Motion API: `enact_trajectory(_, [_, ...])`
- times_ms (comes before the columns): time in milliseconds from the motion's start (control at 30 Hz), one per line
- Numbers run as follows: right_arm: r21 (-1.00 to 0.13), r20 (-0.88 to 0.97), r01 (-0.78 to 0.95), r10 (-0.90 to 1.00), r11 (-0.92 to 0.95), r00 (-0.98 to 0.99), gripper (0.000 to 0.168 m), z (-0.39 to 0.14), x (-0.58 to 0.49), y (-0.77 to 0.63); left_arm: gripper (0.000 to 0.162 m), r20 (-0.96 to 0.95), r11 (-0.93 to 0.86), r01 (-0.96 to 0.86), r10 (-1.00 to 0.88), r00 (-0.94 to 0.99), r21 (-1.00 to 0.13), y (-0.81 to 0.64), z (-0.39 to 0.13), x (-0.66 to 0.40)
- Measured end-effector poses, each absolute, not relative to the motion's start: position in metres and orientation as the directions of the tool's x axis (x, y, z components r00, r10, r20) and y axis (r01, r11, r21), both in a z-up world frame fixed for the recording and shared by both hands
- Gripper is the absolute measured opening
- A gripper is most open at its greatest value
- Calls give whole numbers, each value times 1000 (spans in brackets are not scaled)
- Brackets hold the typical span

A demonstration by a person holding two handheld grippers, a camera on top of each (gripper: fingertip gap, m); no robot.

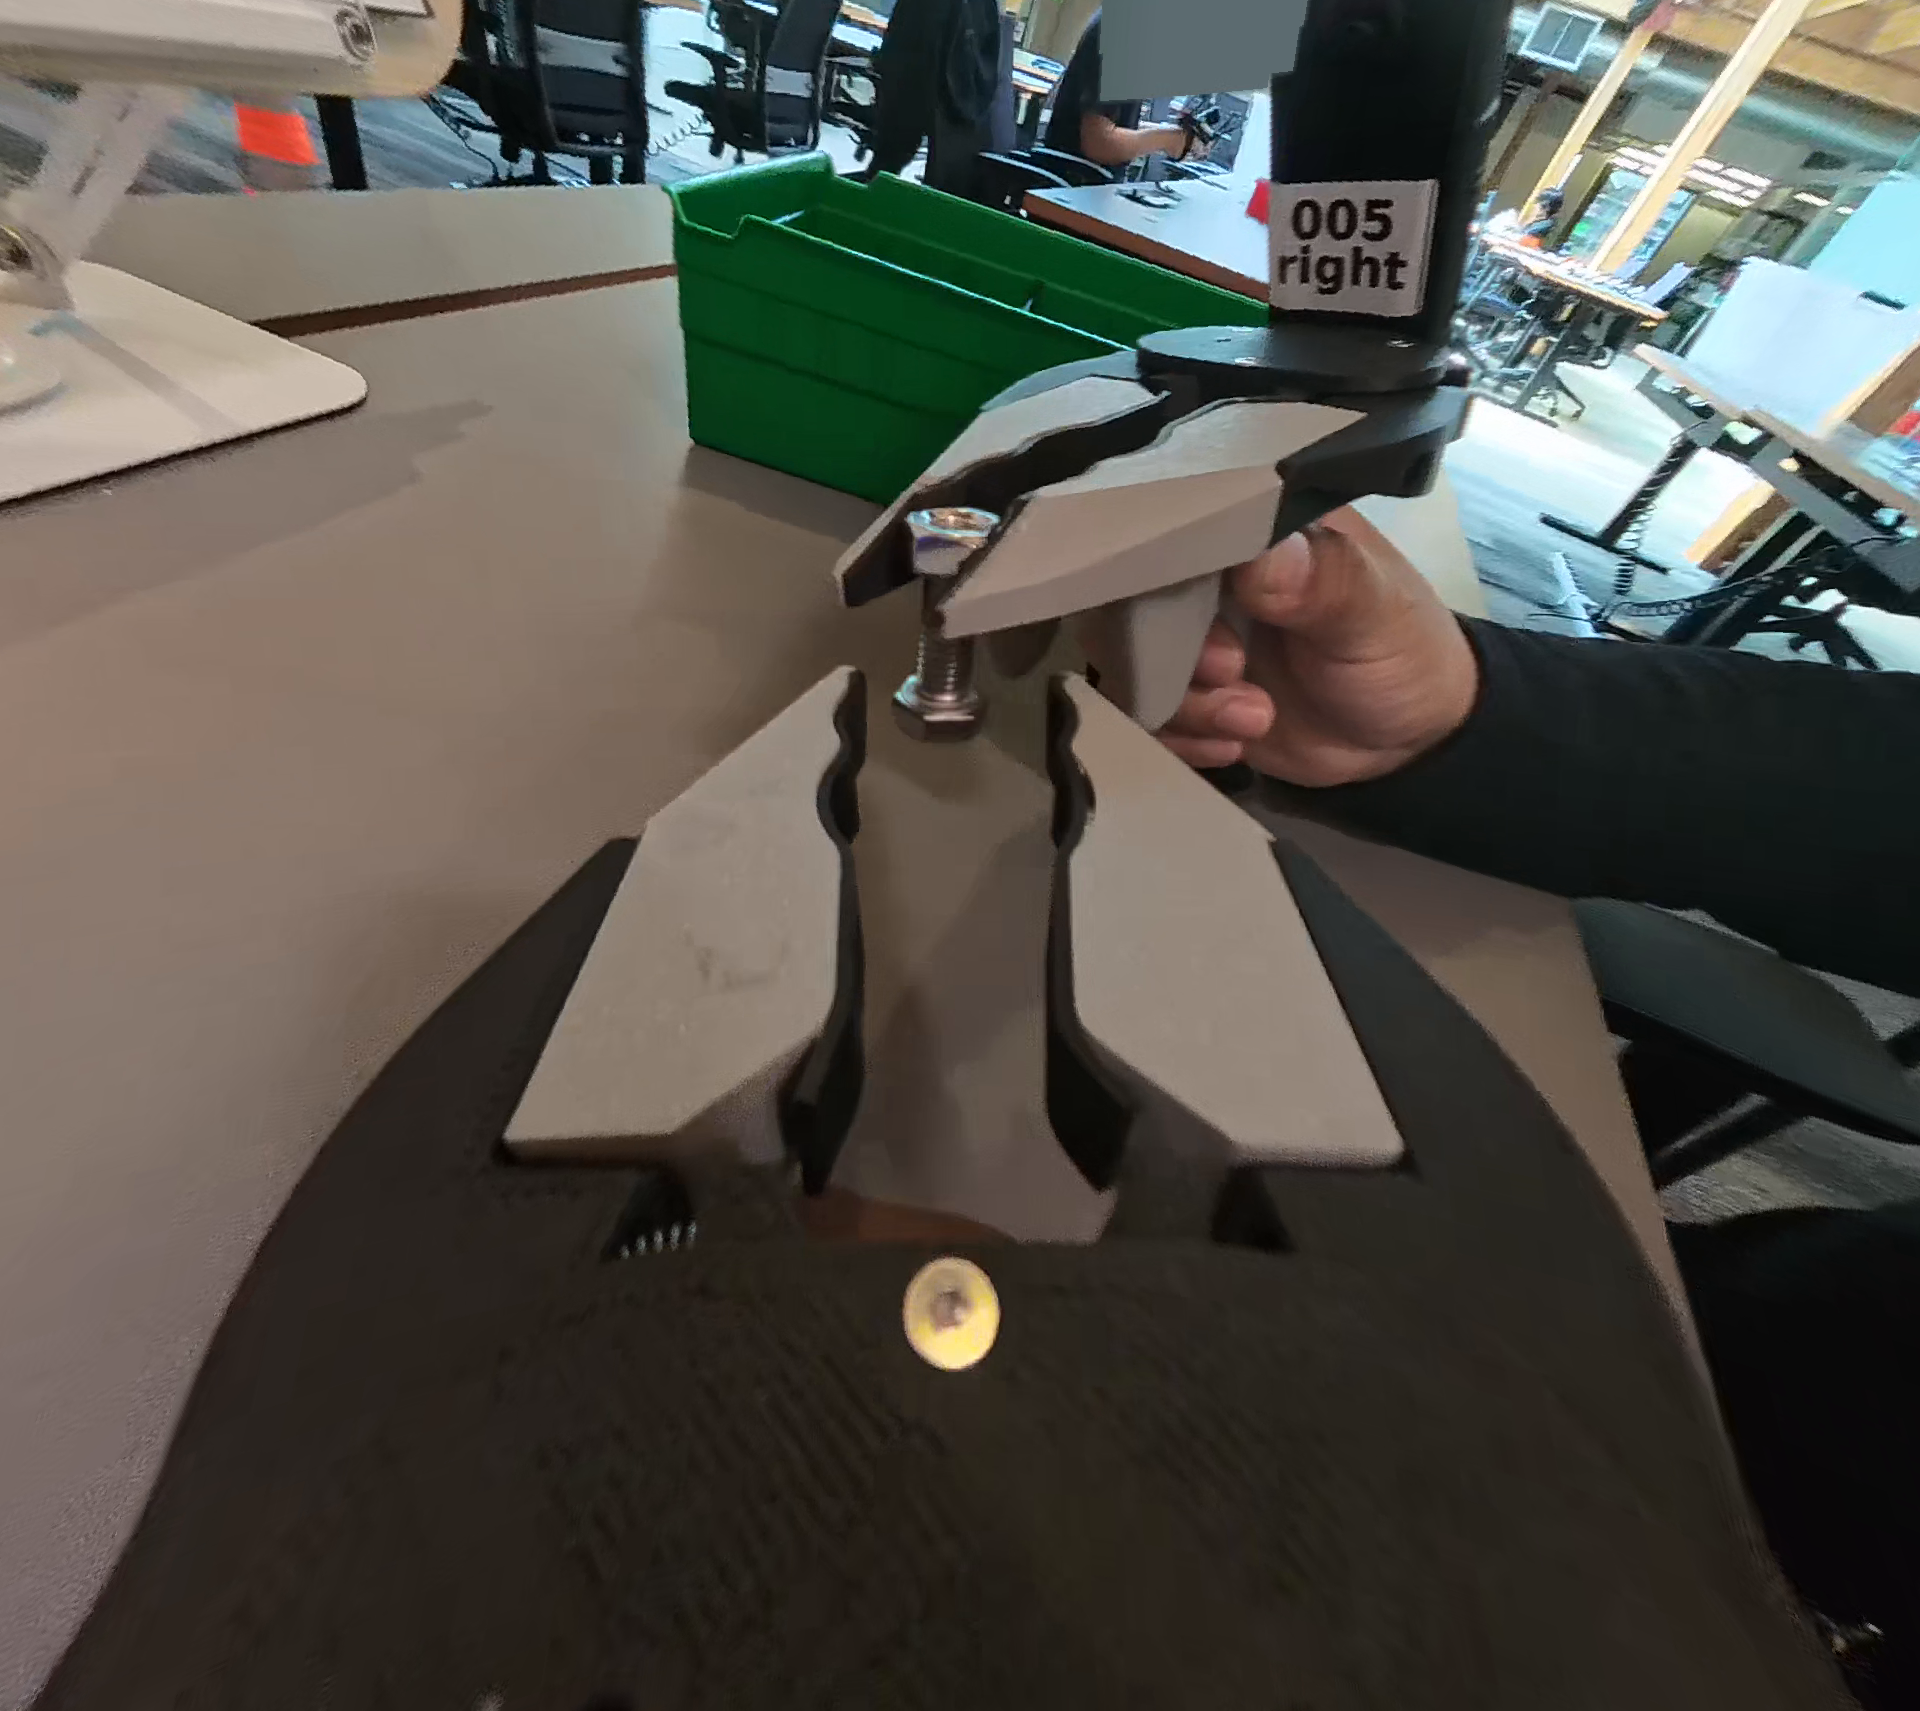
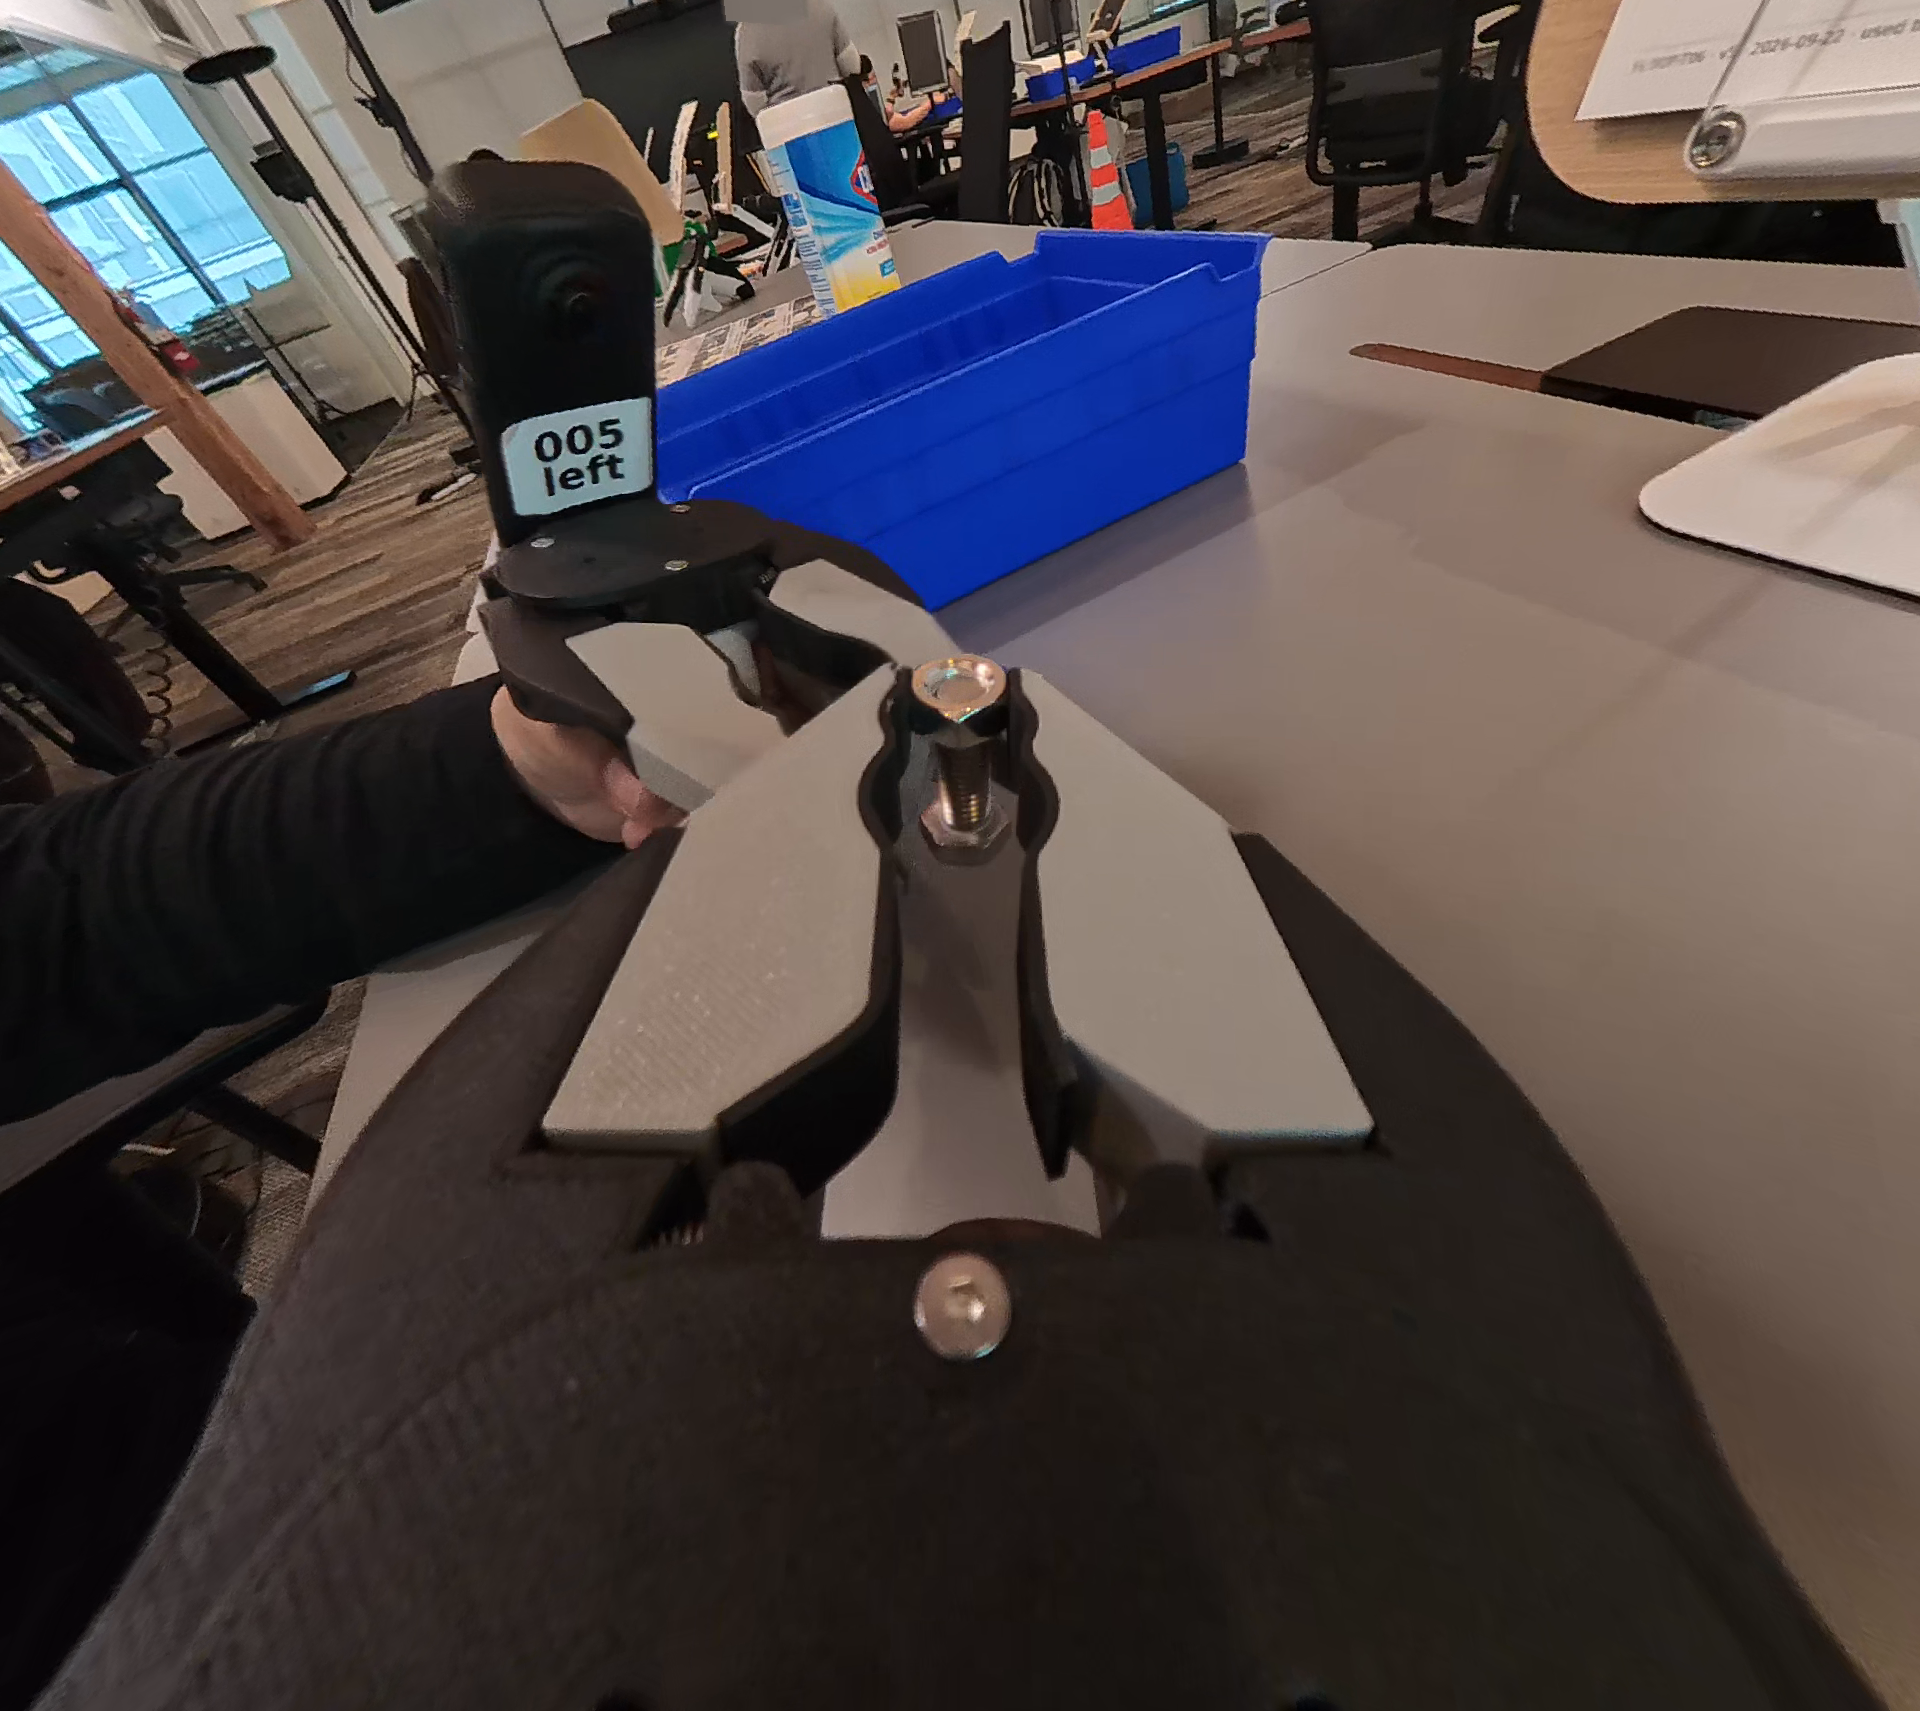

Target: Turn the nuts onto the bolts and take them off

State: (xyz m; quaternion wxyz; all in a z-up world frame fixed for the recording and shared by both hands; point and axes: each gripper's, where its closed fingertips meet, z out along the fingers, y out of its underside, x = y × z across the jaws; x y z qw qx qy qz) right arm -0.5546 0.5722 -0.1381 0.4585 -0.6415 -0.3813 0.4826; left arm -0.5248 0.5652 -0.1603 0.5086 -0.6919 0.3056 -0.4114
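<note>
Bolt point(image 2: 961, 757) stands upright, head up, clamped by its hex head in the right claw point(image 2: 958, 705). A nut point(image 2: 964, 830) sits low on the thread. Whether the shank end rests on the grey worktop point(image 2: 1455, 726) or hangs just above it, cannot tell.

Left claw point(image 1: 951, 705): jaws parted to a middling gap, tips either side of the nut but apart from it, holding nothing.

Step in hand, by my reading: left claw takes the nut, right claw holds the bolt against the turn.
- Close the left tips square on two opposite flats, not on corners, or they will slip round the hex.
- Keep the left claw level with the nut and at right angles to the shank; a tilt will bind the thread.
- Right claw must stay hard on the head; if the bolt spins with the nut, nothing is gained.
- Turn in short arcs, release, re-grip.

Pose: in the left wrist view the right claw reaches in from the right, above the nut, fingers sloping down to the head, a hand point(image 1: 1340, 653) wrapped on its grip. The left claw comes in low, level with the nut.

Farther off: a green bin point(image 1: 831, 352) right, a blue bin point(image 2: 987, 414) left, a white stand base point(image 1: 156, 383) beyond.
</note>
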Motion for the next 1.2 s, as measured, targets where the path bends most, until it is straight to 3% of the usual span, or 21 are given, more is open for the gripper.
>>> enact_trajectory(433, [-936, -329, 49, 915, -349, 235, 15, -143, -553, 576, 20, 259, -294, 9, -830, 494, -956, 569, -160, -528])
enact_trajectory(533, [-938, -322, 56, 919, -342, 229, 15, -143, -555, 573, 7, 238, -275, -4, -839, 489, -961, 567, -160, -527])
enact_trajectory(1000, [-937, -320, 68, 922, -342, 218, 15, -144, -556, 570, 7, 252, -289, -6, -845, 471, -957, 565, -161, -525])
enact_trajectory(1133, [-937, -323, 67, 922, -344, 214, 15, -144, -556, 570, 15, 267, -303, 1, -839, 475, -953, 566, -161, -525])
enact_trajectory(1200, [-937, -323, 66, 922, -343, 214, 15, -144, -556, 570, 7, 264, -299, 0, -843, 469, -954, 565, -161, -525])
